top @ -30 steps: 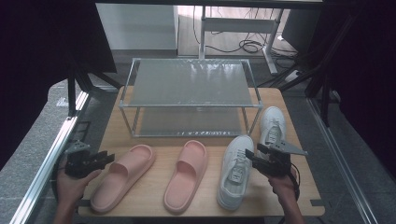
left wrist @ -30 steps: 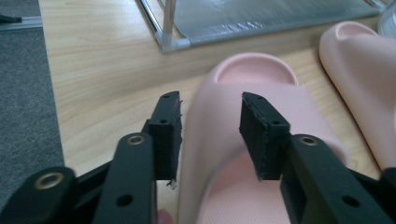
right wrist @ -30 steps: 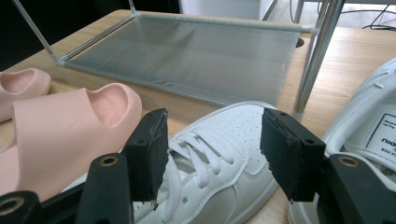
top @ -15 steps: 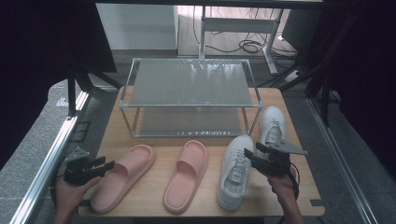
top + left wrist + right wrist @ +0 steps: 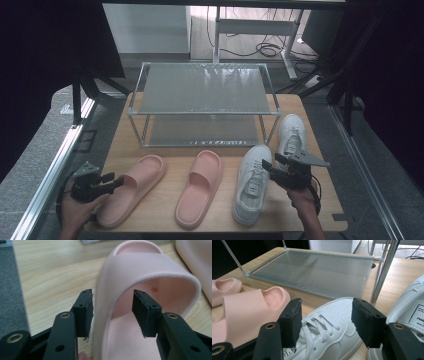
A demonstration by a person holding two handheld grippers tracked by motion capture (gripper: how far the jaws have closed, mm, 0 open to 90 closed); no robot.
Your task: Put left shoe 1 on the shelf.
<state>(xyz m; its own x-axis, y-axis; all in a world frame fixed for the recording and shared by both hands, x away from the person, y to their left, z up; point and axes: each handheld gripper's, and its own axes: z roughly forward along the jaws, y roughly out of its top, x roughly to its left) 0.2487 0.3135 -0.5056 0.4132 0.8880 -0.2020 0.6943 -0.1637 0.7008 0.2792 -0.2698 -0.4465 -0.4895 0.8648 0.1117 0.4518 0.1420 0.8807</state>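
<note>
On wooden table (image 5: pixel 320 210), grey floor (image 5: pixel 45 150) around

Evenly lit table, dark surroundings, soft overall picture.
Diffuse light falls from above on the wooden table (image 5: pixel 150 210); shadows are faint. The high view looks slightly hazy. In both gripper views, the nearest black parts blur.

Pink slipper's (image 5: pixel 140 280) heel cut off below.
</note>
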